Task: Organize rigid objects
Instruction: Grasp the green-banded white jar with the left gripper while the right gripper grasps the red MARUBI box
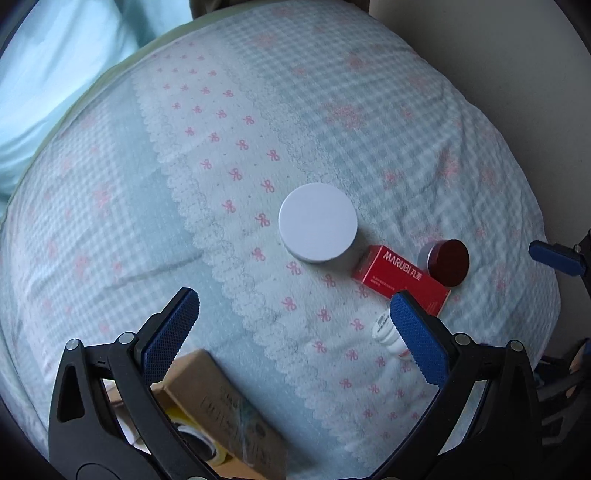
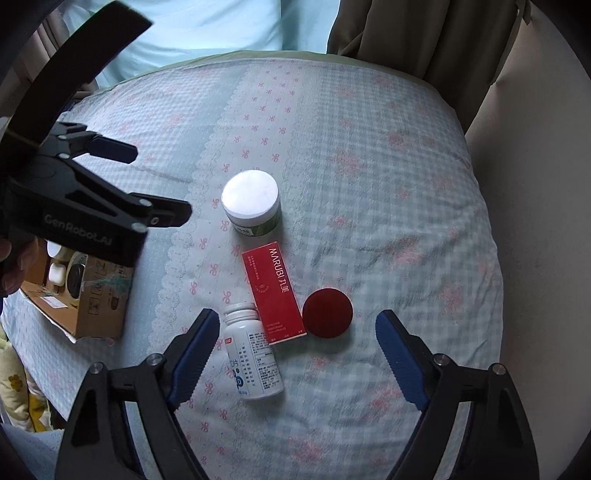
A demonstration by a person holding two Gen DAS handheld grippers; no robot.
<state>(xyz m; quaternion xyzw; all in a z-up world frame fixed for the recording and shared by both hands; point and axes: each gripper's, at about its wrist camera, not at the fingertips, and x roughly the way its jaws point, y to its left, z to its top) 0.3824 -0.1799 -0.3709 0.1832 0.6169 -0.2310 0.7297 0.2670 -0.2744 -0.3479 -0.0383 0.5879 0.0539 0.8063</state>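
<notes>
On the bed lie a white-lidded jar (image 1: 317, 222) (image 2: 251, 203), a red MARUBI box (image 1: 400, 278) (image 2: 275, 293), a small jar with a dark red lid (image 1: 447, 262) (image 2: 327, 314) and a white pill bottle on its side (image 2: 253, 354), partly hidden behind my finger in the left wrist view (image 1: 386, 332). My left gripper (image 1: 295, 314) (image 2: 147, 184) is open and empty, above the bed near the white jar. My right gripper (image 2: 295, 332) is open and empty, hovering over the pill bottle, red box and red-lidded jar.
An open cardboard box (image 1: 221, 398) (image 2: 92, 295) holding several small items stands at the bed's left edge. The bed (image 2: 369, 147) has a checked cover with pink bows. A curtain (image 2: 424, 33) and a wall are behind the bed.
</notes>
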